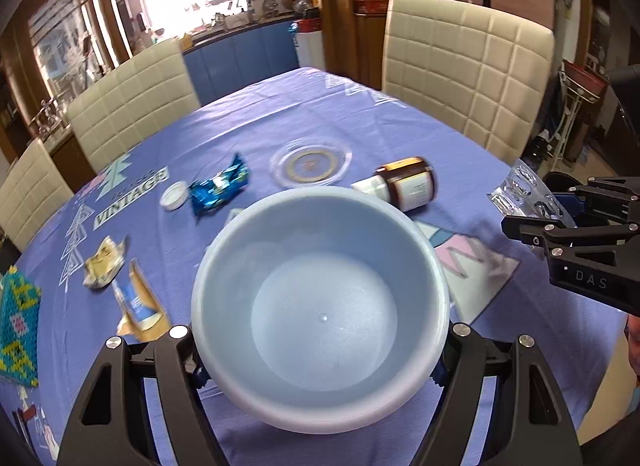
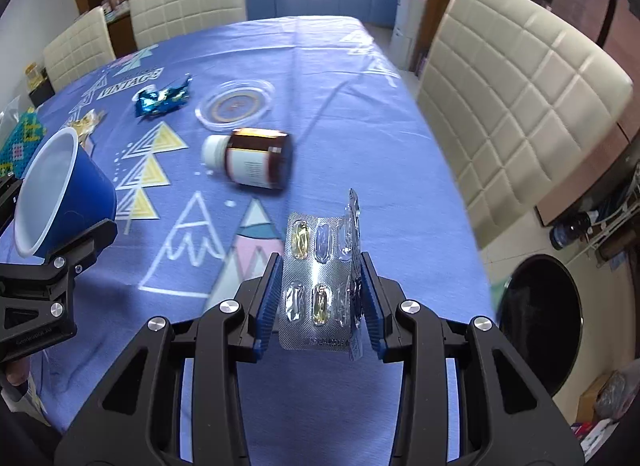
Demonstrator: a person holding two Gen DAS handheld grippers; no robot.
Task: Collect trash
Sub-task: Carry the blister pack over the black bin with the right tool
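**A:** Purple tablecloth [image 2: 360,113] over the whole surface, cream chairs [image 2: 520,77] around it. Where's the trash at?

**B:** Left gripper [image 1: 320,362] has its fingers clamped on a blue cup [image 1: 320,290], mouth facing the camera. Right gripper [image 2: 320,298] pinches a blister pack [image 2: 320,286] upright. Brown bottle [image 2: 256,161] on its side, blue wrapper [image 2: 162,99] and torn wrappers [image 1: 120,282] lie loose.
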